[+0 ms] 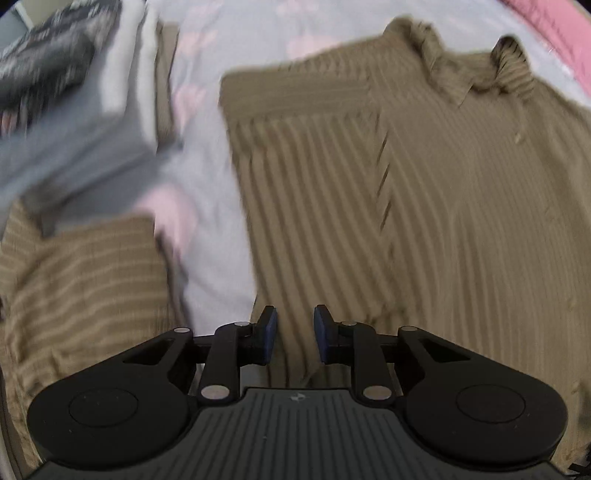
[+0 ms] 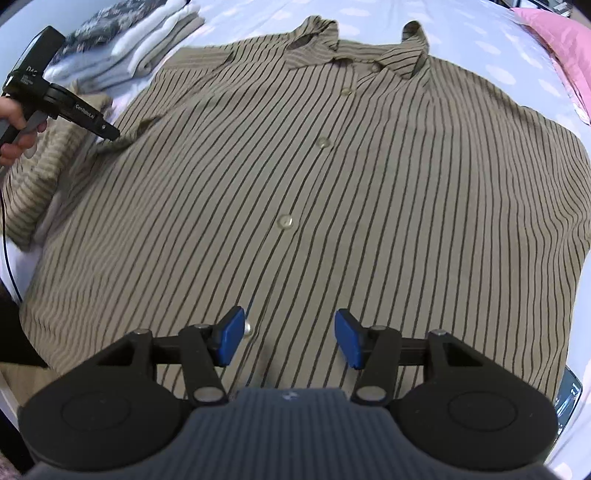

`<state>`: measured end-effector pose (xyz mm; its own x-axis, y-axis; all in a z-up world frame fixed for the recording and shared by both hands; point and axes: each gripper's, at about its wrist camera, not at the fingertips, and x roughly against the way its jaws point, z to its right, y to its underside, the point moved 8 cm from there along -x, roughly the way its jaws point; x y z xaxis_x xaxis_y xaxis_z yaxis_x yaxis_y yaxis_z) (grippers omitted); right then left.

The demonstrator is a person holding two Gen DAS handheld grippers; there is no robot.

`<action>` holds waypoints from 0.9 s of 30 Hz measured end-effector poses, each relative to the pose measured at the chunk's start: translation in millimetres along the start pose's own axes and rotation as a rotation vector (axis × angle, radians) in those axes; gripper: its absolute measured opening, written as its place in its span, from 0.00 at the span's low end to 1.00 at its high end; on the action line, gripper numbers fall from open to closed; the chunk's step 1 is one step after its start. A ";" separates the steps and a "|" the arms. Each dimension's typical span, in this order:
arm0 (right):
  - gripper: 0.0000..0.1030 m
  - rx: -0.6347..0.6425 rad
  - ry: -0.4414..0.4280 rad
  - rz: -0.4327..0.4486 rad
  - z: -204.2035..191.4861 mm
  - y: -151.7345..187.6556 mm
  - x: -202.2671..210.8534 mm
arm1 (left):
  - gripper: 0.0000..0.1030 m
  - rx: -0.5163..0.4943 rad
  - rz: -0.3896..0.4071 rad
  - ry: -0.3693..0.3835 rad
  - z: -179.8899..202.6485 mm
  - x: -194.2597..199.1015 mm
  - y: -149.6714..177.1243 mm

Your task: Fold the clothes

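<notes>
My left claw [image 1: 295,334] hung narrowly spread over the striped shirt [image 2: 332,206]; my right claw [image 2: 290,341] gaped wider, both empty.

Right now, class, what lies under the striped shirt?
The striped shirt lies flat on a pale bedsheet with pink blotches. Whatever sits beneath its middle is covered.

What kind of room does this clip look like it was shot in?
Probably a bedroom: the striped shirt lies spread on a pale patterned bedsheet, beside a pink pillow and a stack of folded clothes.
</notes>
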<state>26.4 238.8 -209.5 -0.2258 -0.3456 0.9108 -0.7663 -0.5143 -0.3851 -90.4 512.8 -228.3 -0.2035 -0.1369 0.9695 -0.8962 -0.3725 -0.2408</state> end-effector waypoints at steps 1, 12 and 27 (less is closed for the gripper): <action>0.56 0.011 0.007 -0.006 -0.5 2.3 -1.9 | 0.19 0.002 -0.011 -0.011 -1.2 -4.8 4.9; 0.56 -0.109 0.053 0.024 50.1 9.4 4.7 | 0.20 0.108 0.060 0.005 2.2 27.0 15.4; 0.56 -0.376 0.303 0.270 226.4 -12.1 102.9 | 0.43 0.235 0.362 0.059 14.8 92.3 15.8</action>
<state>148.6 31.7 -144.8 -0.5647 -0.1560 0.8104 -0.8065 -0.1038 -0.5820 -117.5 480.7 -143.3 -0.5170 -0.2467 0.8197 -0.6502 -0.5096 -0.5635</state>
